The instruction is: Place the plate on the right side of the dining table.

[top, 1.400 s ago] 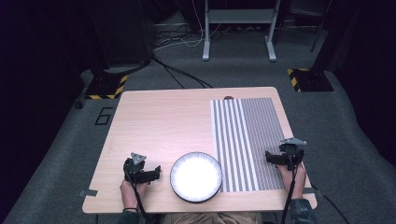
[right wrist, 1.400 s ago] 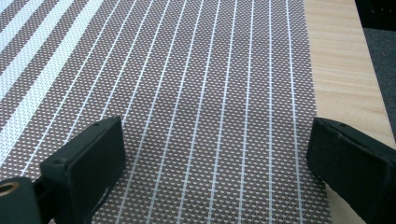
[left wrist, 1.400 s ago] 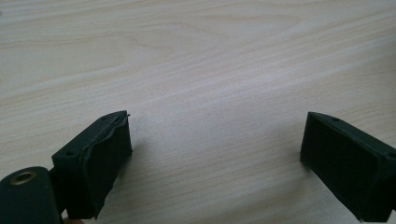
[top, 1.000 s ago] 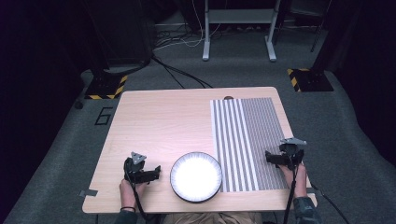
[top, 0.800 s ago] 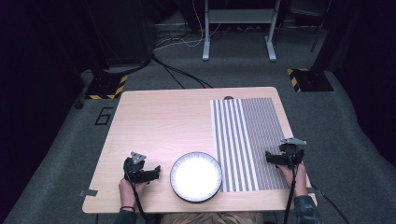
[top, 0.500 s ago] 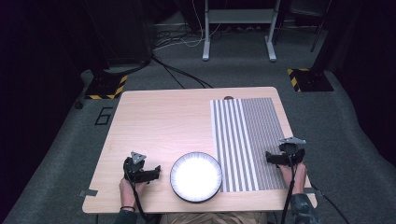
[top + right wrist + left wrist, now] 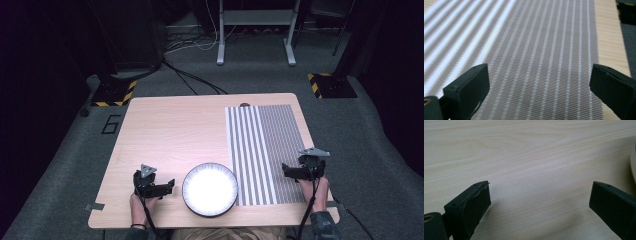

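Table, light wood, takes up the middle of the high view w/ dark grey floor all round. Striped mat, grey and white lines, lies flat on the table's right half, running from near the far edge down to near the near edge, its right side close to the table's right edge. White round plate w/ dark rim sits at the near edge, about mid-width, just beside the mat's left side; can't tell if they touch. Left gripper is near the near left corner, held in a hand, just left of the plate; in the left gripper view its jaws stand wide apart over bare wood, nothing between them, plate rim at the frame's right. Right gripper is by the table's right edge over the mat, jaws also spread wide w/ nothing gripped, mat weave below them.
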`<state>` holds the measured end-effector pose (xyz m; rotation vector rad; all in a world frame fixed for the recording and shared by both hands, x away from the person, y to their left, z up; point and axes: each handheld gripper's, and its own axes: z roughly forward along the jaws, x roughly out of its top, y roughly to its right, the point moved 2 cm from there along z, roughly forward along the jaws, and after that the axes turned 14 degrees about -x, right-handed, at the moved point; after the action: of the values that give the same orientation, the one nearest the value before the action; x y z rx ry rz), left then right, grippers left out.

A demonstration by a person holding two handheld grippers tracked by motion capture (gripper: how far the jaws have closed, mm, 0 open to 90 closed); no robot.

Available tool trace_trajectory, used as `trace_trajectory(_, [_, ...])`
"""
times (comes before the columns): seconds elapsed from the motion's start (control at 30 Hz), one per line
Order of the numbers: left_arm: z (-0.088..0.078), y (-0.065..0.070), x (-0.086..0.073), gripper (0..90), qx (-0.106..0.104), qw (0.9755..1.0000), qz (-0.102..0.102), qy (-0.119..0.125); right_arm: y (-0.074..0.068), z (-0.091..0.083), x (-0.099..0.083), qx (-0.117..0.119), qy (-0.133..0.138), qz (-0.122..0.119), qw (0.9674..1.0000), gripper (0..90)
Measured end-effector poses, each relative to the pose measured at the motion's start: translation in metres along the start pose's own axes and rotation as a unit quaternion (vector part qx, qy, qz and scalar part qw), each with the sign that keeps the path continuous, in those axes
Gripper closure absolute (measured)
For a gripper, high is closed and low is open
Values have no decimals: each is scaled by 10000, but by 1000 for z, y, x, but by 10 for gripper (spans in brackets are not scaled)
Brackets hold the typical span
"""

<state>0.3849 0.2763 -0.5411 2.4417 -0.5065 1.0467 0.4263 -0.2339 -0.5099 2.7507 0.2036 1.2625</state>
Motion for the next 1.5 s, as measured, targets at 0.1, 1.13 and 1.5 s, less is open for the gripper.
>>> trace_trajectory(0.1, [1,3,-2,29,-71,10000,-3,25,-12,-9,4,158,95,-135,9997,22])
trace_trajectory(1.13, [0,20,-8,4,-727,9972,-88,180,-124,-50,8,1995,273,-934,9751,42])
trace_trajectory(1.5, [0,21,-9,0,-892,9956,-143,267,-149,-52,9,2320,262,-1085,9663,49])
